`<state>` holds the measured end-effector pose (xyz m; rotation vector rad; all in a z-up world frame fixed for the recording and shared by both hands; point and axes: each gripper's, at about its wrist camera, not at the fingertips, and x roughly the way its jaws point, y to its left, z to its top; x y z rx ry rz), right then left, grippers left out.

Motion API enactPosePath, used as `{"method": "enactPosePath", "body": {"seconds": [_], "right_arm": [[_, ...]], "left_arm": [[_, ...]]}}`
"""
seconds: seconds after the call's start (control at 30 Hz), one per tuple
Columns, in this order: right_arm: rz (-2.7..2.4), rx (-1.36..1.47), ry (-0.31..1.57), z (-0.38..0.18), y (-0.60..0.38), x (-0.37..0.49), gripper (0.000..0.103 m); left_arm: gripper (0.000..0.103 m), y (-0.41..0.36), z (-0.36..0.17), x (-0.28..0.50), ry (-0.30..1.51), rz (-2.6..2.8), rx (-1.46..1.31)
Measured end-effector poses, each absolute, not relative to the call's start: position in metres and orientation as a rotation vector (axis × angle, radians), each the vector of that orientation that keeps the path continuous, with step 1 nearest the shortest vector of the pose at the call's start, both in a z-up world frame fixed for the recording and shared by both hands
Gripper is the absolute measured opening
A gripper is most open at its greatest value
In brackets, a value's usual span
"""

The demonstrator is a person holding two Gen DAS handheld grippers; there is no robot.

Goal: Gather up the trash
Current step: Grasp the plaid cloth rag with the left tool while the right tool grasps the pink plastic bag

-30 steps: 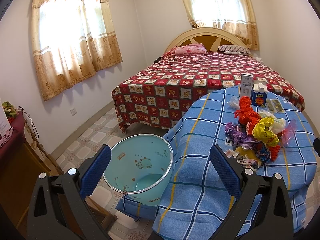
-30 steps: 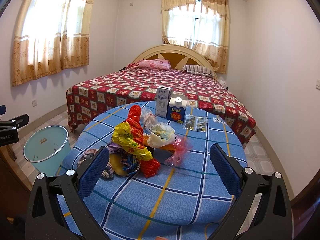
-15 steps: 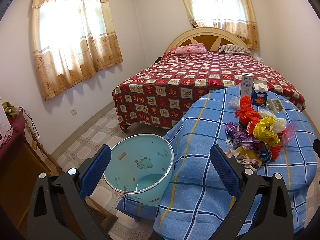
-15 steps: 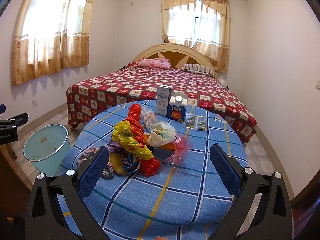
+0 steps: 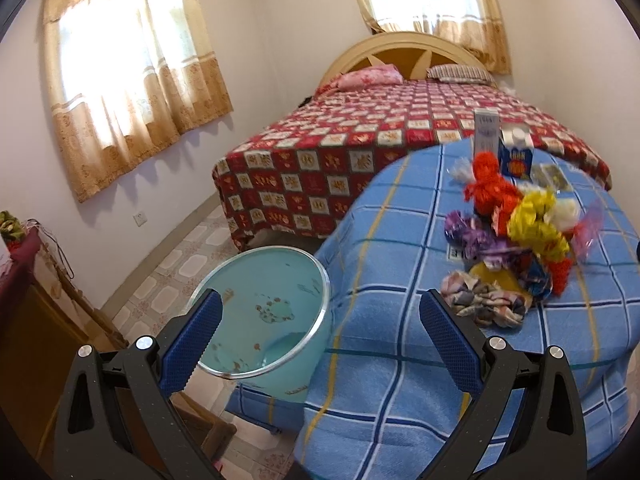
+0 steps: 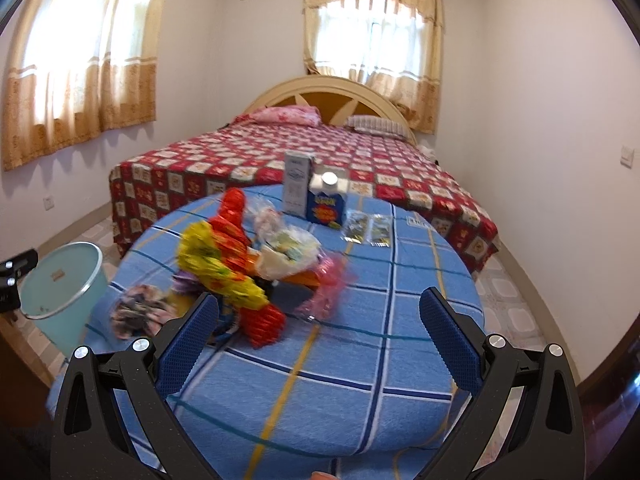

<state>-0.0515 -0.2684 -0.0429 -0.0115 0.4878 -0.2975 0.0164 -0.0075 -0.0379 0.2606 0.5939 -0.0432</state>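
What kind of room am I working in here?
A bedroom, most likely in a home: a bed with a checked red cover and pillows, curtained windows, and a round table with a blue cloth.

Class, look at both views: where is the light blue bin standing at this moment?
The light blue bin stands on the tiled floor, against the left edge of the round table; in the right wrist view it sits at far left, in front of the bed.

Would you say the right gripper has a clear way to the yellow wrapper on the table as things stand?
Probably yes. The right gripper has its jaws wide open and empty, and the yellow wrapper lies on the near side of the trash pile, just ahead of the left jaw, with nothing between them.
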Motion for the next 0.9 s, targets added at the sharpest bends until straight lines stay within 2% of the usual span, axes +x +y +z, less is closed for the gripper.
{"method": "enactPosePath", "body": {"seconds": [0.67,0.7,0.77,0.83,0.87,0.9], "right_arm": [[-0.394,0.041,0.563,-0.112,-0.332,-0.027,0.098],[-0.398,0.043,0.565,-0.114,-0.333,-0.026,0.098],[-0.400,0.049,0.572,-0.118,-0.337,-0.024,0.098],[-0.399,0.054,0.577,-0.122,-0.338,-0.024,0.098],[-0.398,0.054,0.579,-0.123,-0.339,-0.023,0.098],[-0.397,0.054,0.580,-0.124,-0.338,-0.023,0.098]], "left_arm": [[0.095,-0.096,-0.122,0.066,0.743,-0.145,0.271],[0.092,-0.099,-0.125,0.067,0.748,-0.155,0.272],[0.078,-0.103,-0.128,0.066,0.756,-0.184,0.260],[0.055,-0.106,-0.127,0.066,0.759,-0.220,0.248],[0.048,-0.107,-0.126,0.065,0.758,-0.233,0.249],[0.033,-0.109,-0.126,0.064,0.759,-0.250,0.250]]}}
